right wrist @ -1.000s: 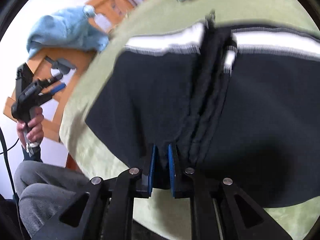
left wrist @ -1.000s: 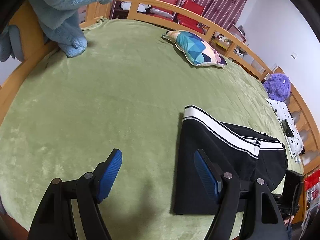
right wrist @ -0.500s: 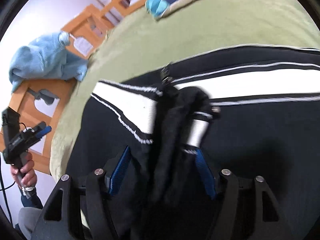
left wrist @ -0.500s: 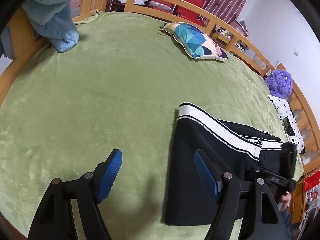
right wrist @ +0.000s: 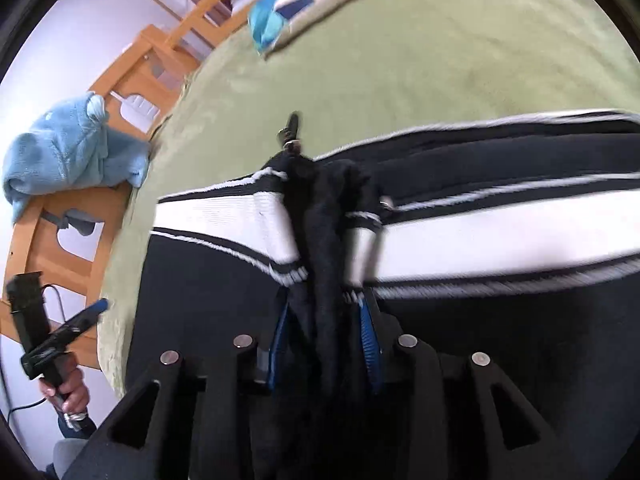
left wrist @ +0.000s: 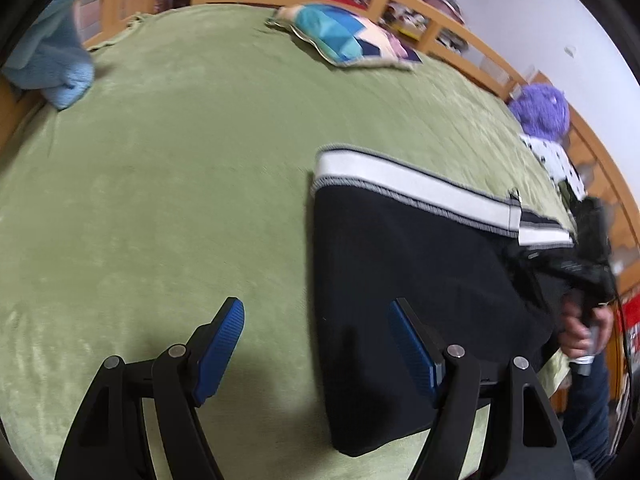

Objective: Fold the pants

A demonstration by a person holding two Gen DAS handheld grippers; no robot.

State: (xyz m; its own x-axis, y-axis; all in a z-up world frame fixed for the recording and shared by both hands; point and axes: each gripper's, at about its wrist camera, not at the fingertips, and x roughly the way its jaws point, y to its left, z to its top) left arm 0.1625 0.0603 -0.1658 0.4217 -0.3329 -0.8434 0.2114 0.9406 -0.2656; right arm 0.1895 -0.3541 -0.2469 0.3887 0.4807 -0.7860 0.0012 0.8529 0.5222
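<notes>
My left tool (left wrist: 316, 344) hangs over the bed (left wrist: 168, 184) with its blue pads well apart and nothing between them. The left pad (left wrist: 222, 354) sits above bare green cover; the right pad (left wrist: 414, 354) is over the near left corner of the pants (left wrist: 400, 280).

My right tool (right wrist: 326, 340) has a bunched ridge of black cloth running up between its pads toward 12 o'clock. The jaws are closing on that ridge; motion blur stops me from telling whether the pads press it yet.

The pants lie flat on the bed, black with a broad white band along the far edge. From the left camera they fill the lower right, from about 3 to 5 o'clock. From the right camera they cover the lower half, and a zipper pull (right wrist: 291, 130) pokes up at the top of the ridge.

At 8 o'clock in the right view I see my left hand (right wrist: 66, 390) on its tool grip, off the bed's edge. At 4 o'clock in the left view my right hand (left wrist: 584, 332) is on the other grip.

Farther off, a blue plush (right wrist: 72, 148) is draped over the wooden bed frame (right wrist: 60, 248) at 9 to 10 o'clock. A patchwork pillow (left wrist: 344, 38) lies at 12 o'clock near the far rail. A purple plush (left wrist: 540, 110) sits at 2 o'clock by the rail, with a spotted cloth (left wrist: 560, 162) just below it.
</notes>
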